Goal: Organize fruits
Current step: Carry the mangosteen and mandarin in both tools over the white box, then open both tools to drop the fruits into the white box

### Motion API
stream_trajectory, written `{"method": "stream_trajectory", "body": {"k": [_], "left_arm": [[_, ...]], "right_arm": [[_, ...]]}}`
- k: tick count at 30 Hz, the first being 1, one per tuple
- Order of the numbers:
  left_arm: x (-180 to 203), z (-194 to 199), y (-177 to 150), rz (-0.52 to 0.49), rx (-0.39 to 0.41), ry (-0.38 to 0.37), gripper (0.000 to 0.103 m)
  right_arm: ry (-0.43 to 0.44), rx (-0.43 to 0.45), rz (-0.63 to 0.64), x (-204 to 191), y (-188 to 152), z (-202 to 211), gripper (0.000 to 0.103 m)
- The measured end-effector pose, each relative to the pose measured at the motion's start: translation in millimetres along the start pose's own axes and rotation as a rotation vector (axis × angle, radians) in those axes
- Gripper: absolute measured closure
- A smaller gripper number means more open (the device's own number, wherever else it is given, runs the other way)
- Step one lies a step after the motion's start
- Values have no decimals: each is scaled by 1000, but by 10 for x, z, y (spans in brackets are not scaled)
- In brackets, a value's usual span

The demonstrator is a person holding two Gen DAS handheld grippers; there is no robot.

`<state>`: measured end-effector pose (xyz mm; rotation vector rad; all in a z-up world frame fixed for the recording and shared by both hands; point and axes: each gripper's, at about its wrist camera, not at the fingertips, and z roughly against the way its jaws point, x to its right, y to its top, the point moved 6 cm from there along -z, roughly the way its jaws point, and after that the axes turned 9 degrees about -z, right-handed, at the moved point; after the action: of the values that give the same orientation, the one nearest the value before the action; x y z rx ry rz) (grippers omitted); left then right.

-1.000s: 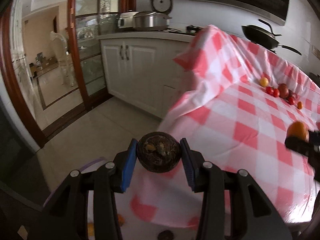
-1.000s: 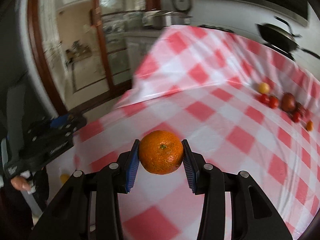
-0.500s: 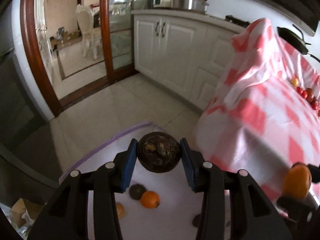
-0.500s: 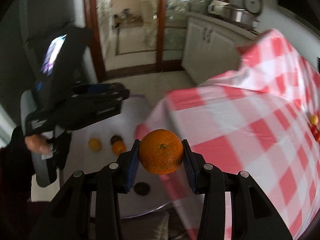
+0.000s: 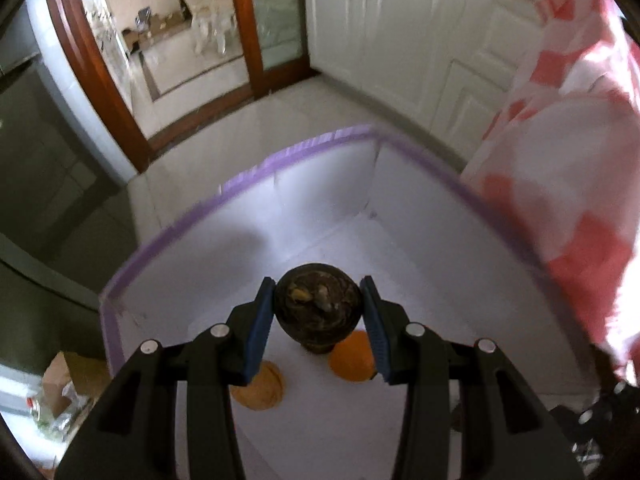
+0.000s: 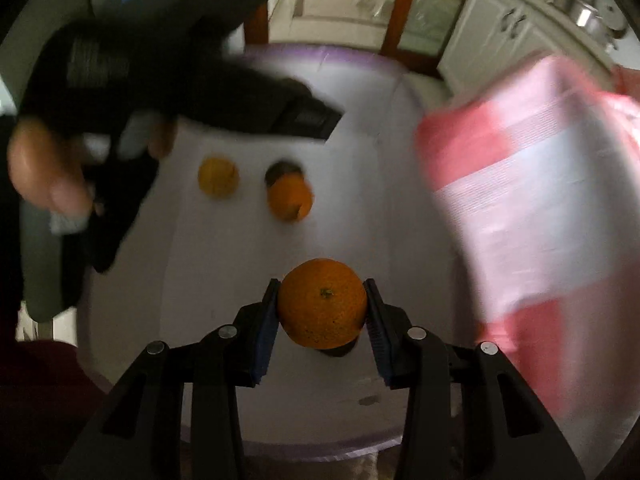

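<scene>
Left wrist view: a dark brown fruit [image 5: 319,307] is held tight between the blue pads of the left tongs [image 5: 319,312]. The tongs are pointed steeply down into a white box with a purple rim [image 5: 256,172] that stands on the floor, just beside the hanging red and white cloth [image 5: 568,184]. On the bottom of the box, near the side closest to the camera, a yellow fruit [image 5: 260,390] and an orange fruit [image 5: 352,356] are already lying. A second dark fruit is partly hidden under the held one. So some of the sorting looks done, and this dark fruit is not yet let go. The far corner of the box is seen to be bare.

Right wrist view: an orange [image 6: 322,304] is gripped between the pads of the right tongs [image 6: 322,312], and it is held above the white bottom of the box [image 6: 400,216]. These tongs are also pointed steeply down. Further in, near the middle of the box, the yellow fruit [image 6: 218,177] and the orange fruit [image 6: 290,199] with a dark one just behind it are seen. At the box's left side the left tongs and a hand [image 6: 44,176] are shown, very blurred. The orange is not yet put down. How many fruits are left on the bench cannot be told from here.
</scene>
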<state>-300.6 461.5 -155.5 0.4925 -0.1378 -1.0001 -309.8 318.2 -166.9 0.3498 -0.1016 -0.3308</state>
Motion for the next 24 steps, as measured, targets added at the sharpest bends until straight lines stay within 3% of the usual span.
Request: {"method": "stream_trajectory", "body": {"k": [8,15,17,19,24], "left_arm": [[-8,-340,-134,7,-109,22,59],[-15,-392,-162,19,-124,19,57],[-27,-348,-131,24,-111,25,32],[-63,-275,-94,29,-77,53,21],[-105,-104,65,34,-29,73,21]], "right_arm": [[-2,-67,68,-124,-53,-249,62],[-2,-58,66,-83,9,-199,61],[1,-46,60,-83,13,-135,59],[9,-17,53,-82,30,-38,42],[23,48,39,-99,30,226,41]]}}
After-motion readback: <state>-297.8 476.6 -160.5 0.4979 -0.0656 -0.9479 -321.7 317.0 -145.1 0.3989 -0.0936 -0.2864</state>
